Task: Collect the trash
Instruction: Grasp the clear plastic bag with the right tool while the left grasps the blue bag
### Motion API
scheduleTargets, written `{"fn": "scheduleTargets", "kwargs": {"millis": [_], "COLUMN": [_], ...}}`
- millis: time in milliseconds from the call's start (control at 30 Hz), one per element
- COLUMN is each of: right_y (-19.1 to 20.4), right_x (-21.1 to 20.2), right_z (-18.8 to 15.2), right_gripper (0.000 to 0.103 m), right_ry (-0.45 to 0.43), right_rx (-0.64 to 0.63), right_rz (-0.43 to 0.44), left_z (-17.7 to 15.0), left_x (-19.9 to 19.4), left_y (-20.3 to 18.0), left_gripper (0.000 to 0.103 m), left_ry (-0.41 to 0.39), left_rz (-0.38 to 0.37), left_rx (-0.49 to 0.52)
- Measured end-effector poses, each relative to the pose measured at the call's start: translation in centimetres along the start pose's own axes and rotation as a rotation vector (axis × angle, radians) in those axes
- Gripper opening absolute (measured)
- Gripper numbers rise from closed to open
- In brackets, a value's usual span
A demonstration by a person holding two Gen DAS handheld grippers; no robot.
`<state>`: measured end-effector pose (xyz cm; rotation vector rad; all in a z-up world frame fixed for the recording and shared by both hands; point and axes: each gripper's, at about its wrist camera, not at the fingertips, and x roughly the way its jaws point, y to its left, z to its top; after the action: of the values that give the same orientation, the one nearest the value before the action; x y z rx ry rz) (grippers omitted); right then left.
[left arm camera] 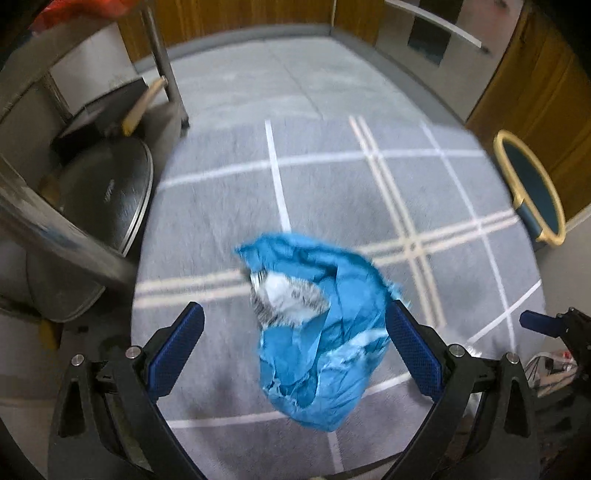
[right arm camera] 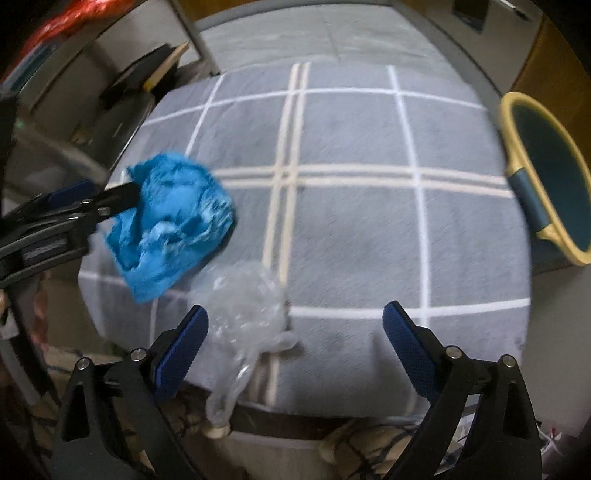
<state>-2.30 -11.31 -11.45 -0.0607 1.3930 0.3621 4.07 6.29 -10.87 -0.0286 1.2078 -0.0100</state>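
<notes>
Blue textured pads line the left gripper (left arm camera: 295, 332), whose jaws stand wide apart on black arms; a crumpled blue wrapper (left arm camera: 317, 332) sits between them, with a silvery-white inner patch showing. Its right edge reaches the right pad, yet the left pad is well clear of it, so whether it is pinched, hanging or lying on the rug cannot be told through the blur. In the right wrist view the same wrapper (right arm camera: 173, 218) shows at the tip of the left gripper (right arm camera: 122, 195), over the rug's left part.

Equally spread are the jaws of the right gripper (right arm camera: 295, 332), which grips nothing. A crinkled clear plastic bag (right arm camera: 247, 306) lies on the rug just beside its left pad, its thin tail trailing toward the rug's near edge; contact with the pad is not clear.

Beneath both spreads a grey rug (left arm camera: 332, 177), short-piled, crossed by white and cream lines in a wide check. A dark blue bin with a yellow rim (right arm camera: 546, 173) stands off the rug's right edge, partly cut off. At left are metal frame legs (left arm camera: 162, 62), a round dark metal lid-like disc (left arm camera: 107, 195) and blurred clutter. Wooden panelling (left arm camera: 236, 18) backs the room. Both pictures are motion-smeared.
</notes>
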Motion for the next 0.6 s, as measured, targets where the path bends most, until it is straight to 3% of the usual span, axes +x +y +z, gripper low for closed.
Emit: {"fn": "scheduleTargets", "kwargs": {"millis": [200, 300, 367, 400, 467, 567, 600], "right_y": [2.3, 2.8, 3.0, 3.2, 3.3, 2.7, 2.3], "right_x": [1.9, 2.7, 2.7, 2.6, 2.6, 2.3, 2.1], "right_z": [-0.6, -0.6, -0.5, -0.4, -0.5, -0.1, 0.1], "right_gripper": [0.065, 0.047, 0.034, 0.031, 0.028, 0.027, 0.026], "right_ry": [0.046, 0.050, 0.043, 0.034, 0.024, 0.008, 0.001], "right_rx": [-0.109, -0.134, -0.145, -0.153, -0.165, -0.150, -0.136], "right_rz": [-0.015, -0.015, -0.007, -0.013, -0.032, -0.056, -0.064], "left_z": [-0.3, -0.4, -0.5, -0.5, -0.3, 0.0, 0.0], "left_x": [1.0, 1.7, 1.9, 1.9, 1.8, 1.6, 1.5], "left_y": [-1.2, -1.9, -2.2, -2.4, -2.4, -2.3, -2.3], "left_gripper": [0.088, 0.072, 0.053, 0.048, 0.026, 0.007, 0.007], "left_ry": [0.037, 0.061, 0.068, 0.070, 0.065, 0.053, 0.046], "left_rz": [0.008, 0.010, 0.015, 0.009, -0.004, -0.008, -0.003], "left_rx": [0.044, 0.060, 0.073, 0.078, 0.083, 0.080, 0.083]}}
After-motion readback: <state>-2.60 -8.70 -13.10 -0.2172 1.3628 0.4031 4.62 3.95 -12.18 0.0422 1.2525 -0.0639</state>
